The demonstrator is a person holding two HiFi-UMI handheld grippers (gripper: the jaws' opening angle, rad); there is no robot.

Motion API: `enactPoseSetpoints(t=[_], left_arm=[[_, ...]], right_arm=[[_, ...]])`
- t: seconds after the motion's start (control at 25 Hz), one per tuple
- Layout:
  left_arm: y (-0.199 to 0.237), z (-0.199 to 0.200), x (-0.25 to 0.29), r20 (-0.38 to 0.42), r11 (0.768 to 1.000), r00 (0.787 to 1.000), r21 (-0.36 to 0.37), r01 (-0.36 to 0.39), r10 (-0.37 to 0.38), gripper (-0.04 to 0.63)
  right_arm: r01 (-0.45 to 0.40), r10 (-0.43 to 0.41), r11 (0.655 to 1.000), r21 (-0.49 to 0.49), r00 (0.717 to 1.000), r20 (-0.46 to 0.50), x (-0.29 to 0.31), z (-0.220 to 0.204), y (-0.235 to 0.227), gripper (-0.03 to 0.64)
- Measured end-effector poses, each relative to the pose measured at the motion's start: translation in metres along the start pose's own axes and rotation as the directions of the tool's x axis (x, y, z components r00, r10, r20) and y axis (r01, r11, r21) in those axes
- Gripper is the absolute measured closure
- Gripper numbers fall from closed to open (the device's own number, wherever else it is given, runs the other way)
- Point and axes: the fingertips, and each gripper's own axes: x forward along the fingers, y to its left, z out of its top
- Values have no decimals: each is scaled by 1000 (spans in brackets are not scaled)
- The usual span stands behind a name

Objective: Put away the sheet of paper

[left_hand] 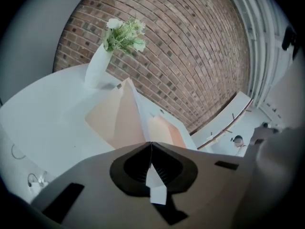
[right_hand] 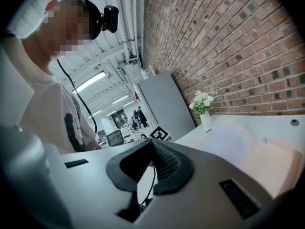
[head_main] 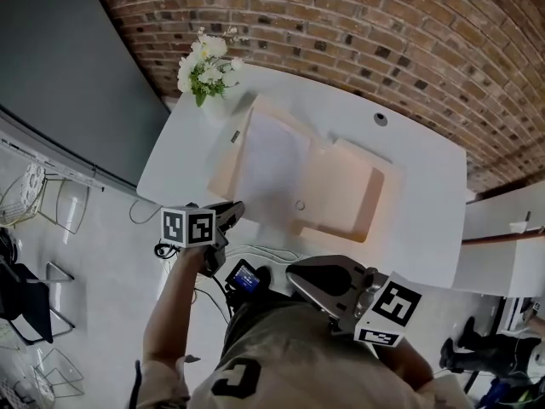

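1 white tabletop (head_main: 426,194), 2 tools, the left tool (head_main: 234,210) and the right tool (head_main: 294,273), 1 sheet of paper (head_main: 272,164), 1 open peach folder (head_main: 345,194), 1 vase (head_main: 213,105) of flowers at the far-left corner, 1 round hole (head_main: 380,119) near the far edge

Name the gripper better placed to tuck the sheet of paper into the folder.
Left. The left gripper is shut on the sheet of paper at its edge, right by the open peach folder. The right gripper is shut, empty, and held back near the person's body.
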Motion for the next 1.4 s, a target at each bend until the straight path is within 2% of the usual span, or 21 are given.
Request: enactPoseSetpoints(t=[0.12,0.36,0.72,0.8,0.88,1.04,1.12,1.16,1.2,1.28,1.32,1.36,1.4], left_arm=[[-8,11,-1,17,996,998,-58,63,-62,580],[-3,15,0,7,995,998,-70,64,-64,581],[3,-12,15,-106,996,992,-63,58,-64,581],[1,-8,12,-82,990,992,-108,91,-100,581],[-2,6,2,-19,976,989,-168,141,-147,581],[-13,28,-9,78,948,974,-227,224,-212,581],[-19,36,-10,144,910,954,-291,295,-263,581],[-24,38,-10,184,876,936,-336,346,-299,581],[-28,40,-10,228,832,916,-386,398,-331,581],[-33,45,-13,320,727,868,-477,493,-379,581],[-36,47,-15,352,688,850,-500,526,-393,581],[-38,47,-16,359,678,842,-502,537,-401,581],[-40,46,-15,343,693,847,-489,530,-406,581]], right_arm=[[11,-11,1000,2,1000,10,-4,1,-1,595],[22,-23,1000,2,1000,20,-7,2,-2,595],[30,-30,1000,4,999,19,-8,0,-3,595],[32,-32,999,5,999,16,-9,-1,-3,595],[37,-38,999,9,999,19,-12,-1,-4,595],[45,-45,999,26,999,27,-14,-1,-7,595],[38,-38,999,22,999,24,-13,-2,-6,595],[34,-35,999,20,999,22,-13,-3,-5,595],[31,-32,999,19,999,20,-12,-3,-5,595],[29,-29,999,20,999,20,-11,-4,-4,595],[29,-29,999,23,999,20,-11,-4,-5,595],[29,-30,999,26,999,21,-11,-4,-5,595],[30,-31,999,29,999,22,-12,-4,-5,595]])
